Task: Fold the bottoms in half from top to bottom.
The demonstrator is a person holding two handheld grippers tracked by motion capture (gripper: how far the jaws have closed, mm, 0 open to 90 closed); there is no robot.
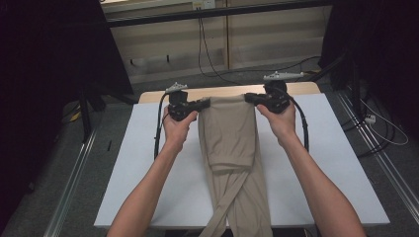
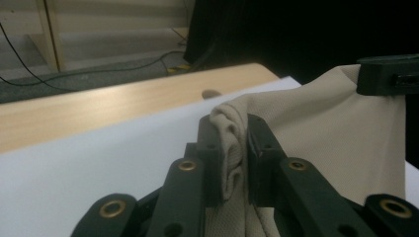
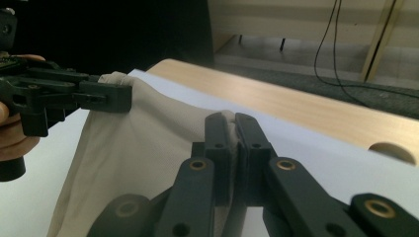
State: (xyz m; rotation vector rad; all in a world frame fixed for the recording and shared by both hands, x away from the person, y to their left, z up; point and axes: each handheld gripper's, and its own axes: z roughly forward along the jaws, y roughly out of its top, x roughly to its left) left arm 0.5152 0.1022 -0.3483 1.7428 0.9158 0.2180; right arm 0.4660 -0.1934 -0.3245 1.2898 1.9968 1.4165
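Left hand-held gripper (image 1: 203, 103) and right hand-held gripper (image 1: 249, 98) each pinch a far corner of the beige trousers (image 1: 232, 138), 12 o'clock on the counter (image 1: 148, 163), probably to fold them.

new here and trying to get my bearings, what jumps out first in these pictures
A long beige woven garment hangs stretched between the left gripper and the right gripper, each clamped on a top corner above the table's middle. Its lower part trails over the white table sheet toward the near edge.
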